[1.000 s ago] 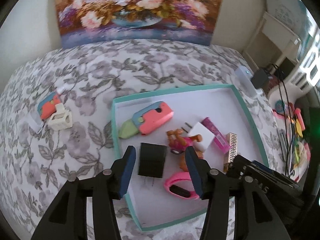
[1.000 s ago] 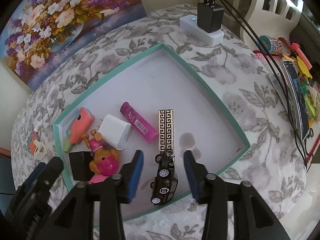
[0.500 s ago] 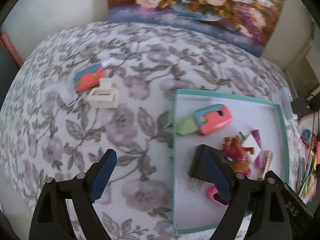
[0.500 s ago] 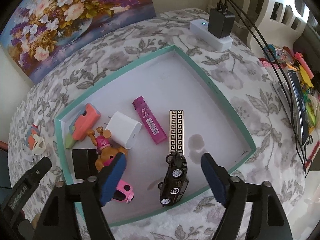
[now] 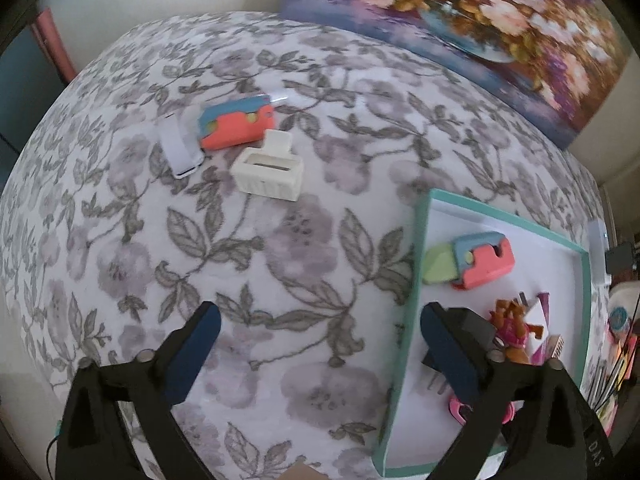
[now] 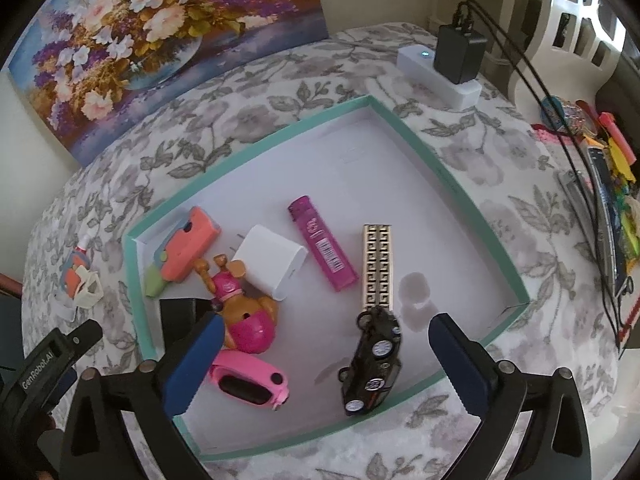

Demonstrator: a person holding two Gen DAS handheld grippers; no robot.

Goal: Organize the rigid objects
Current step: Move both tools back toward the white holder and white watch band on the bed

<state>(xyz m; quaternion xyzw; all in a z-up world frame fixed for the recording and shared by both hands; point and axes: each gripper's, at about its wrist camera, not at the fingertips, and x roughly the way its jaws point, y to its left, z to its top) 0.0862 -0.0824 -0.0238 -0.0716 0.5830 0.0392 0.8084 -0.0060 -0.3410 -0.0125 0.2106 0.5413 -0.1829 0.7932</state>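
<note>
Here, tray rim (image 5: 404, 344) between parted jaws

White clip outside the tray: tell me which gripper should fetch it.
Left. The left gripper is open over the cloth, facing the white clip, with nothing between. The right gripper hangs open over the tray, across it from the clip.

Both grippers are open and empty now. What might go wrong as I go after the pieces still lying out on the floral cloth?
The cream hair claw lies close against the coral-and-blue toy and the white strip, so the open left gripper may nudge or catch a neighbour. The teal-rimmed tray is crowded at its near end, so a drop could knock the black toy car, which sits near the rim.
</note>
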